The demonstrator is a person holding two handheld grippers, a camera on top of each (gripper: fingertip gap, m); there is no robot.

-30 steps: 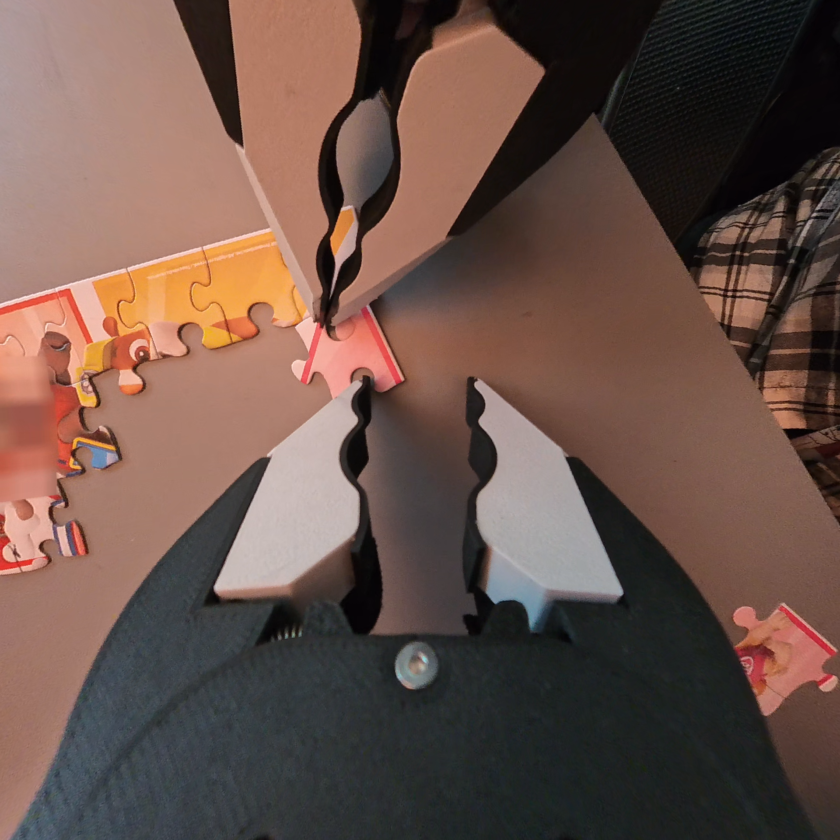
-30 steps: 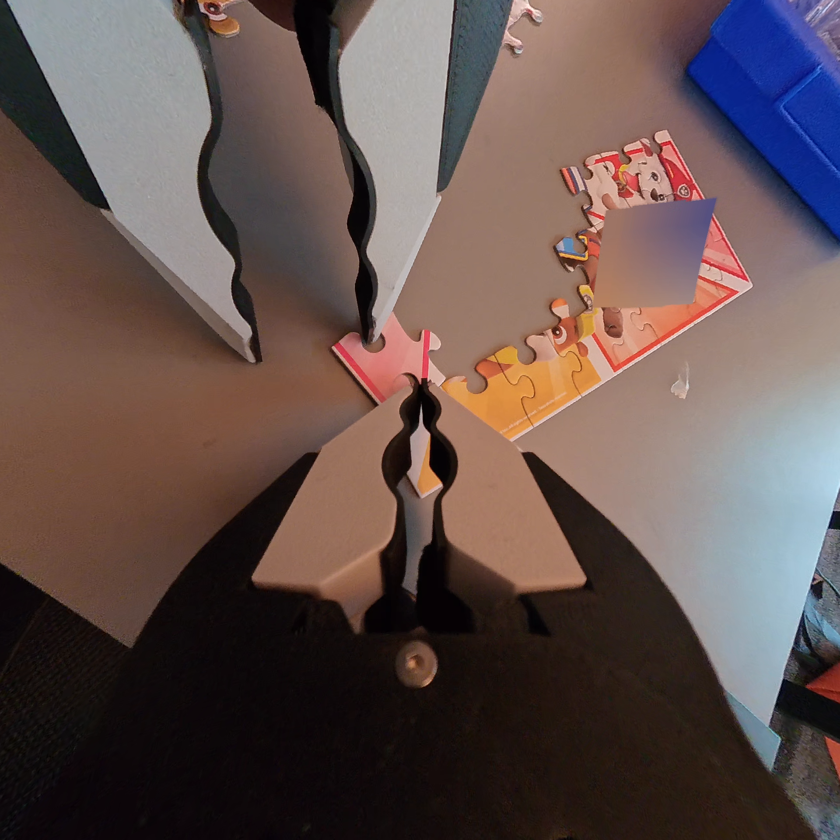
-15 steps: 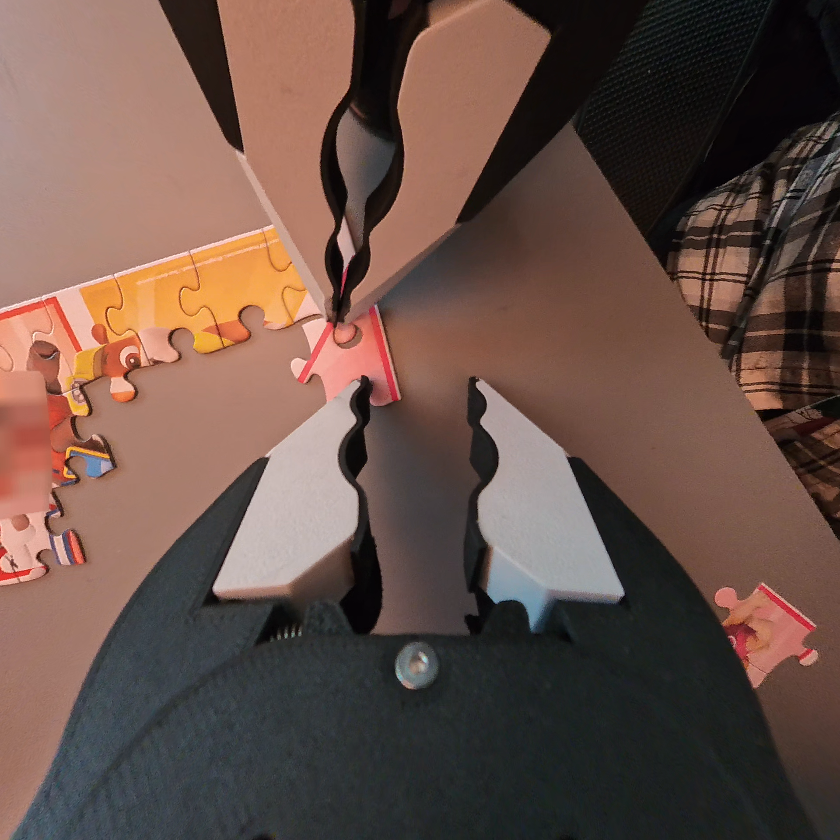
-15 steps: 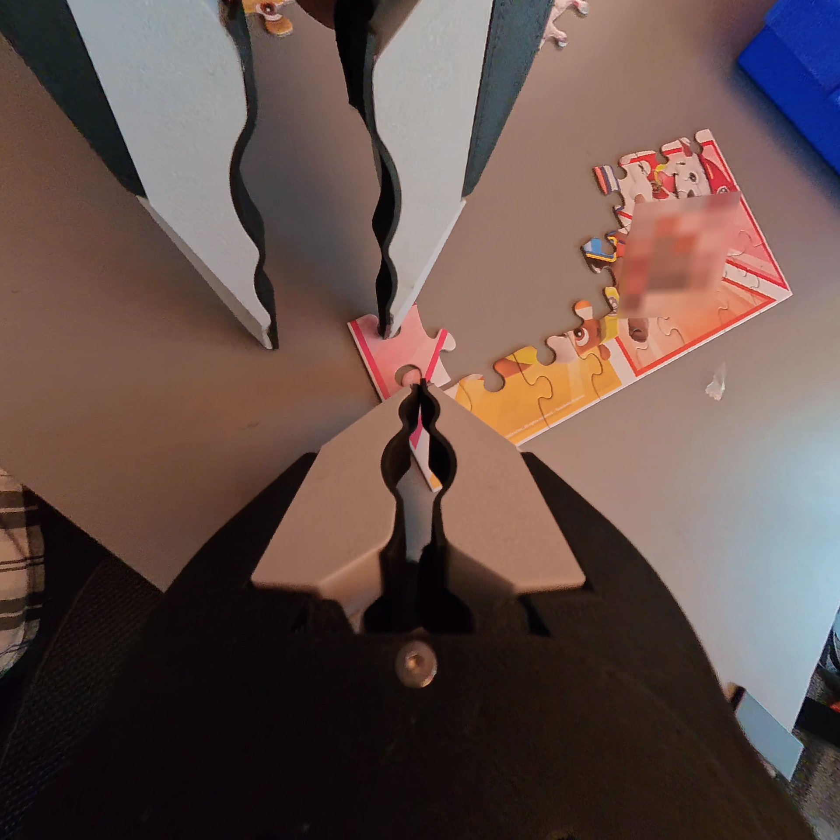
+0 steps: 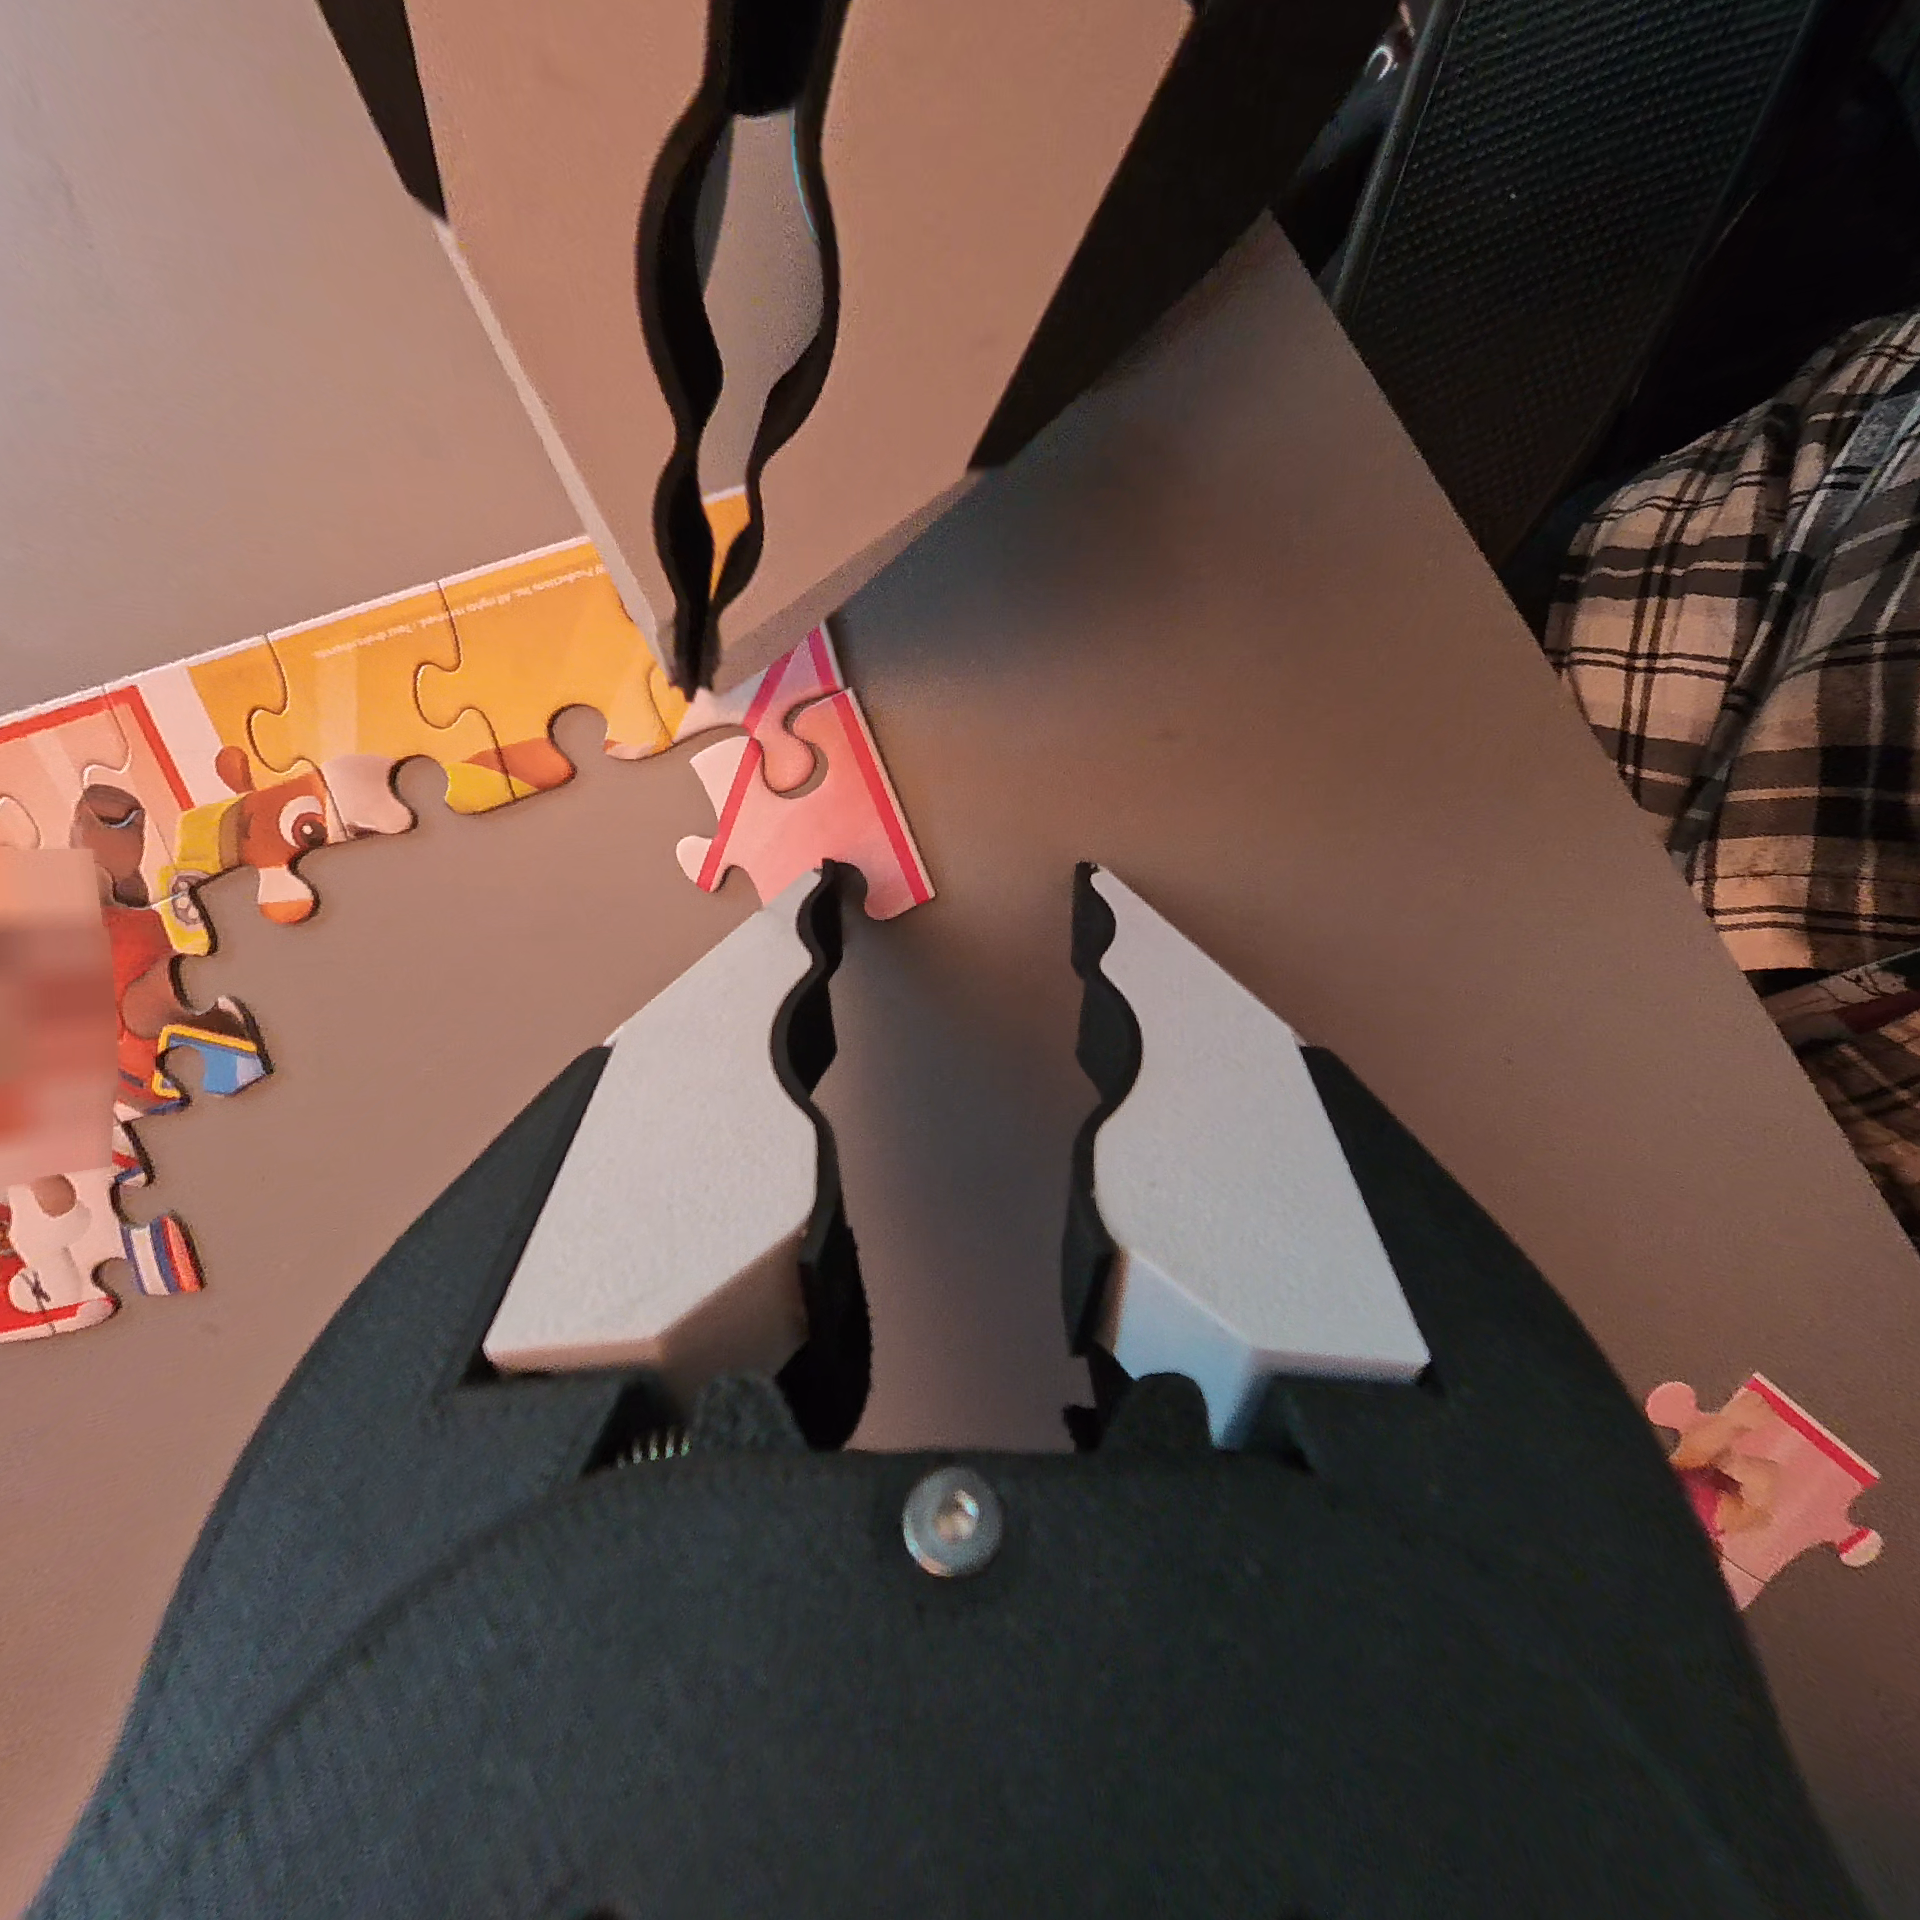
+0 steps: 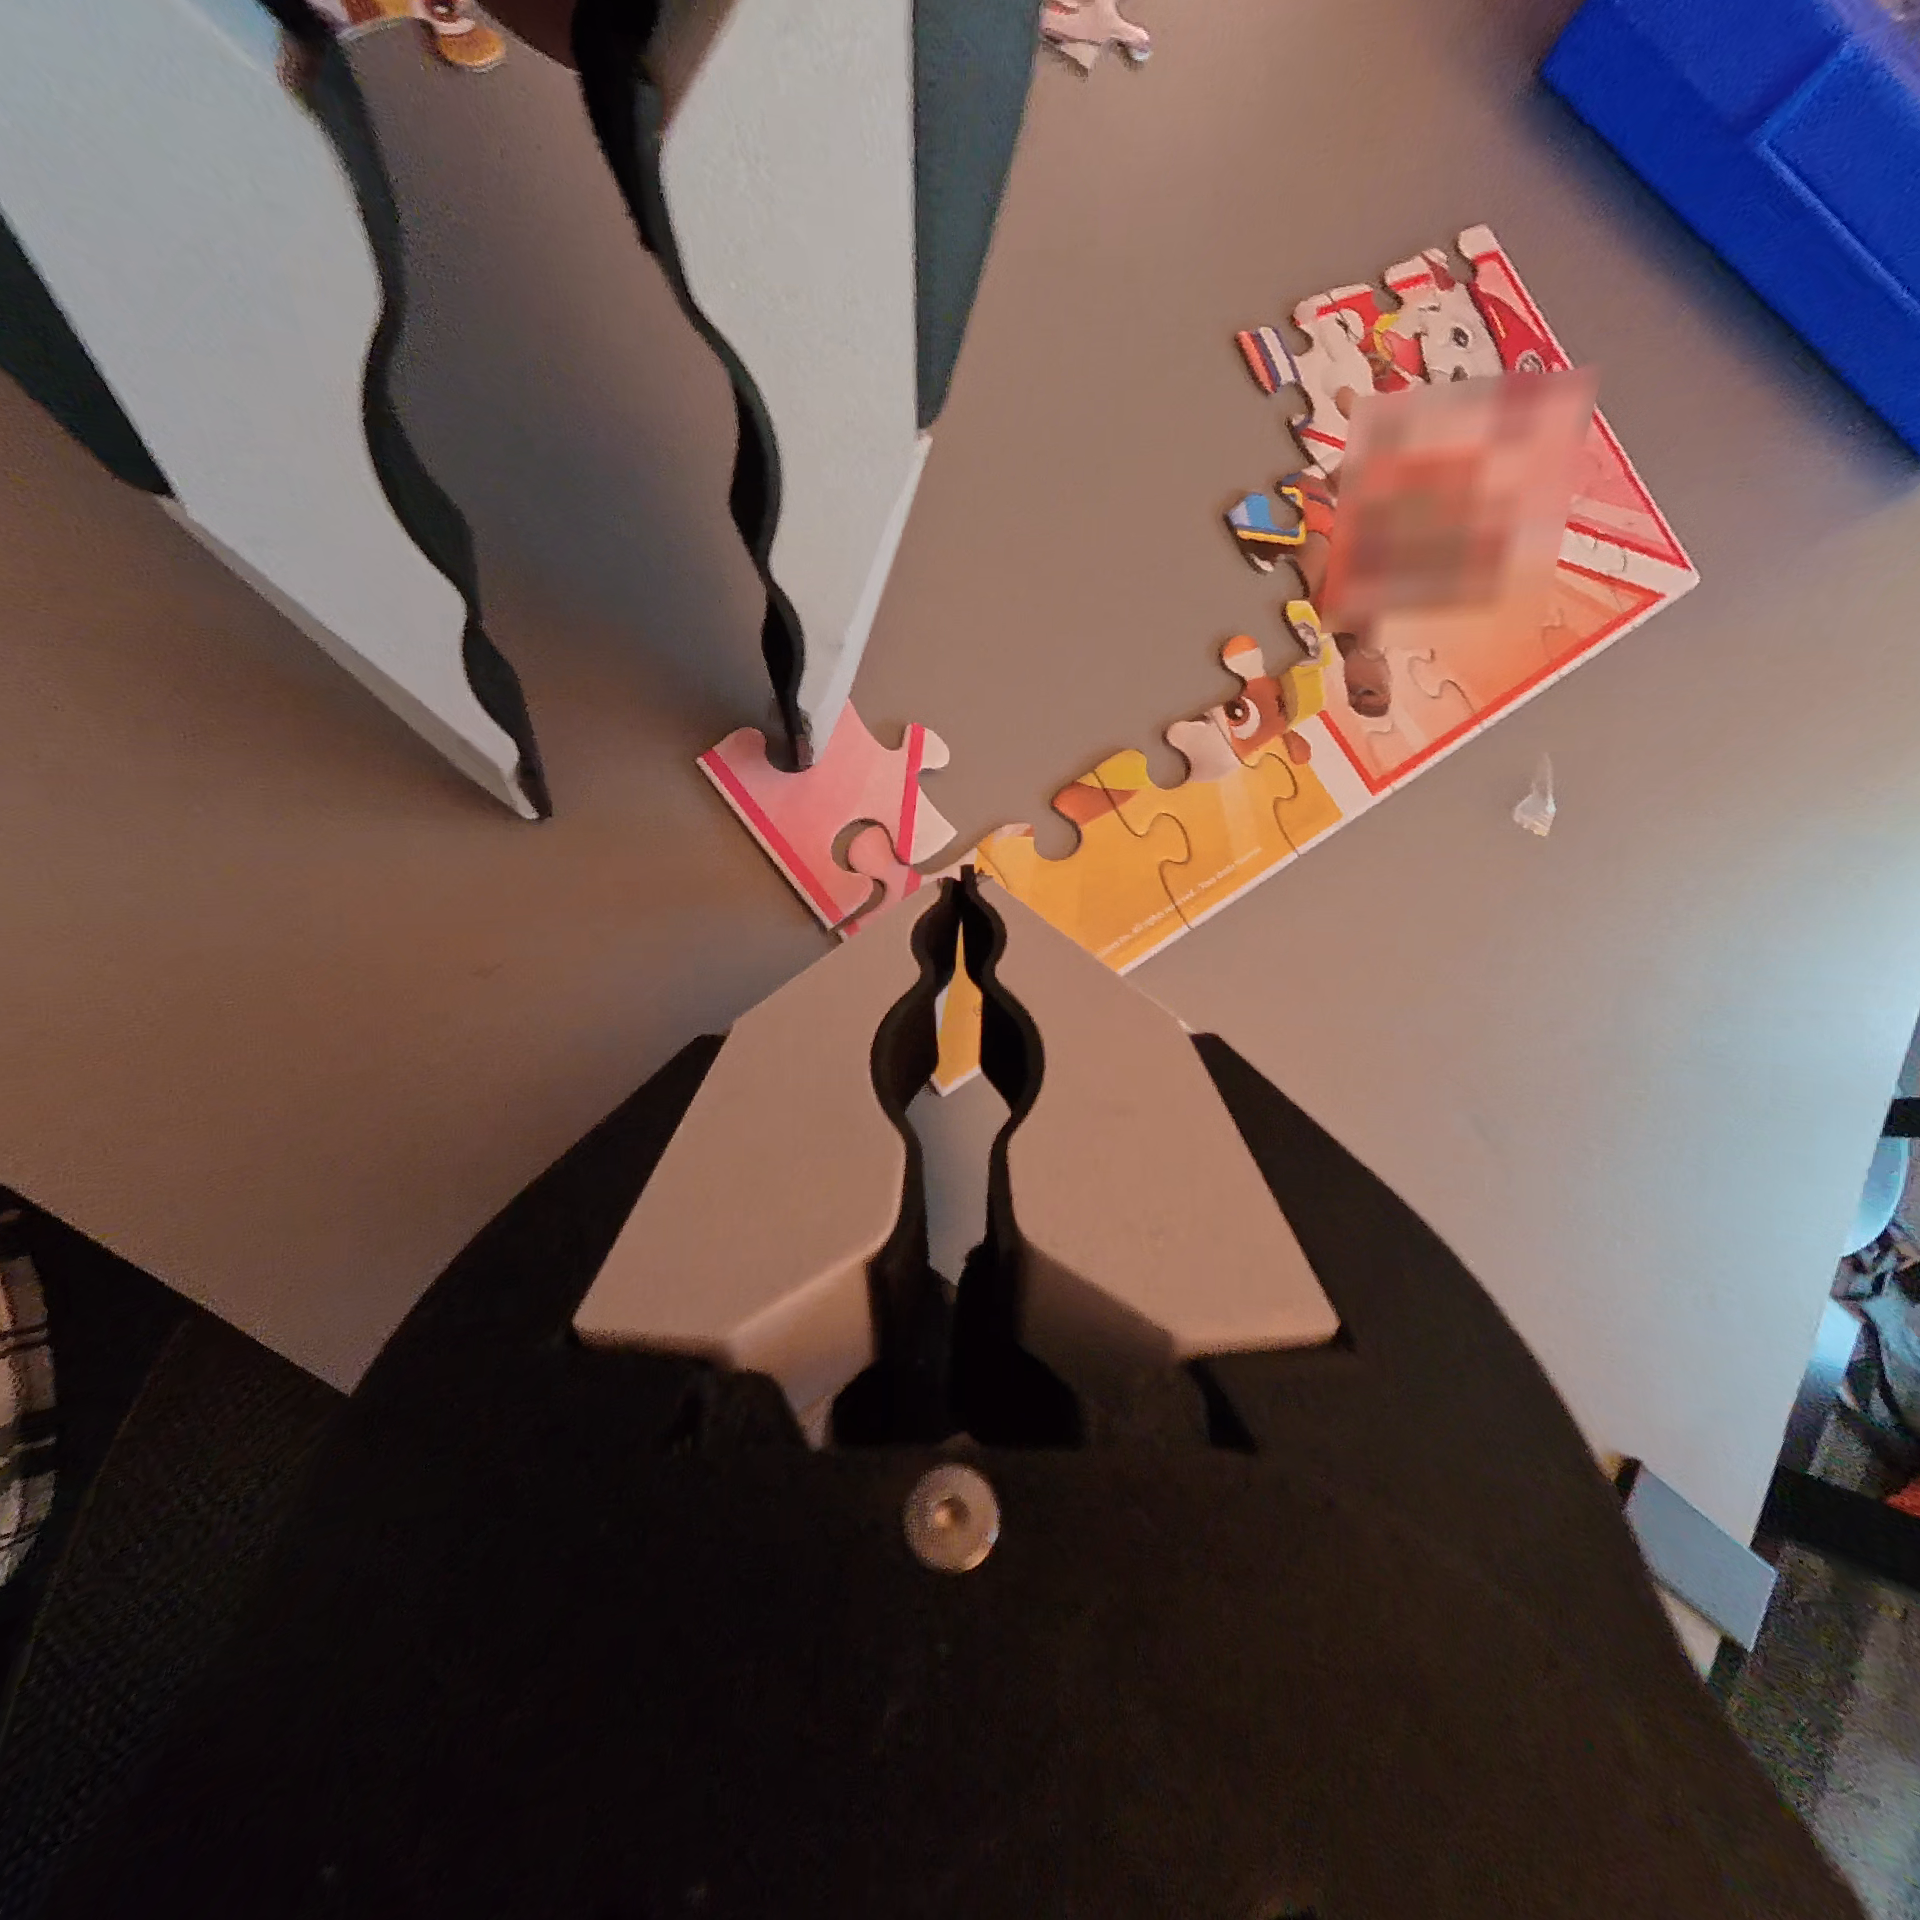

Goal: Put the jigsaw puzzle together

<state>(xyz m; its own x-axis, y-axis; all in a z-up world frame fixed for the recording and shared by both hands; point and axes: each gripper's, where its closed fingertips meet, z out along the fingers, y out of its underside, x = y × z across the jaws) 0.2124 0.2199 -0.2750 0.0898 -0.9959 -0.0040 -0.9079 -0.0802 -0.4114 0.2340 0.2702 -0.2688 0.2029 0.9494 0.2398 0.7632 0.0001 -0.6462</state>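
The part-built puzzle [image 5: 468, 675] lies on the grey table and also shows in the right wrist view [image 6: 1195, 842]. A pink edge piece [image 5: 810, 831] lies at its end. A corner piece [image 5: 800, 675] lies flat between it and the orange row, its tab in the pink piece's socket. My left gripper [image 5: 956, 883] is open and empty, with one fingertip [image 6: 790, 743] on the pink piece [image 6: 831, 790]. My right gripper [image 6: 961, 888] is shut, and its tips rest on the corner piece [image 6: 868, 894]. The right gripper hides most of that piece in the left wrist view [image 5: 694, 670].
A loose pink piece [image 5: 1766, 1475] lies near the table's edge. More loose pieces [image 6: 1096, 31] lie farther off. A blue box [image 6: 1766, 156] stands beyond the puzzle. A small clear scrap [image 6: 1536, 800] lies beside it. A black mesh chair [image 5: 1558, 208] and plaid cloth [image 5: 1766, 675] are past the table edge. One gripper's finger ends stand about 6 cm off the other's. From the right gripper's tips to the part-built puzzle [image 5: 468, 675] is close to 4 cm.
The corner piece stood on edge in my right gripper's jaws and now lies flat, joined to the pink piece. The left gripper has stayed open on the pink piece.
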